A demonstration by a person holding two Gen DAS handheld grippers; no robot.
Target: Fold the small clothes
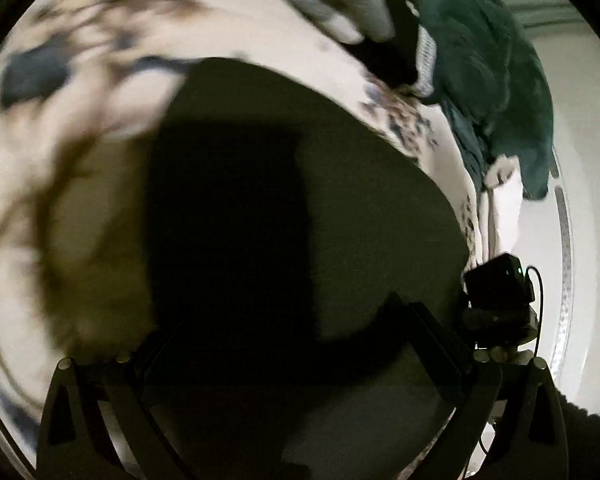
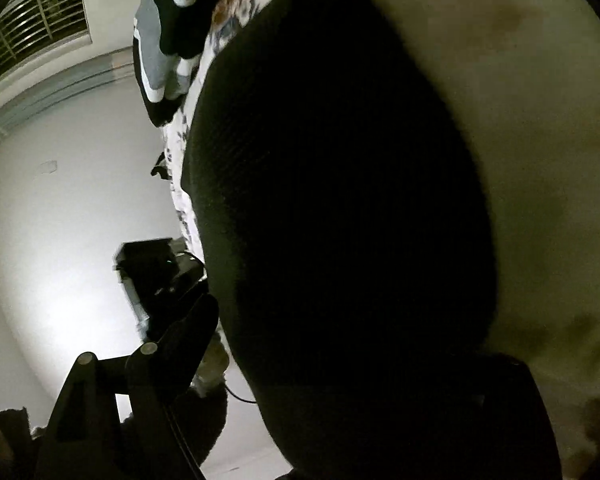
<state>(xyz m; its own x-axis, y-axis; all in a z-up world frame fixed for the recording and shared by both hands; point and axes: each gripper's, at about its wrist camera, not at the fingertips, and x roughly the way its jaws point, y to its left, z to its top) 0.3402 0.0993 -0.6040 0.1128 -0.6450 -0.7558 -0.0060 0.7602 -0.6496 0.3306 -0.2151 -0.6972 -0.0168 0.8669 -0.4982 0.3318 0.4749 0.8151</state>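
Note:
A dark garment (image 1: 300, 208) fills the middle of the left wrist view, close to the lens and hanging in front of a floral bedsheet (image 1: 100, 60). My left gripper (image 1: 300, 360) is behind it; its fingertips are hidden by the cloth. The other gripper (image 1: 496, 292) shows at the garment's right edge. In the right wrist view the same dark garment (image 2: 340, 220) covers most of the frame and hides the tips of my right gripper (image 2: 300, 380). The left gripper (image 2: 160, 272) shows at the cloth's left edge.
A pile of clothes, dark green (image 1: 484, 72) and white (image 1: 352, 0), lies at the far end of the bed. It also shows in the right wrist view (image 2: 172, 32). A white wall (image 2: 60, 220) and a barred window (image 2: 32, 28) are on the left.

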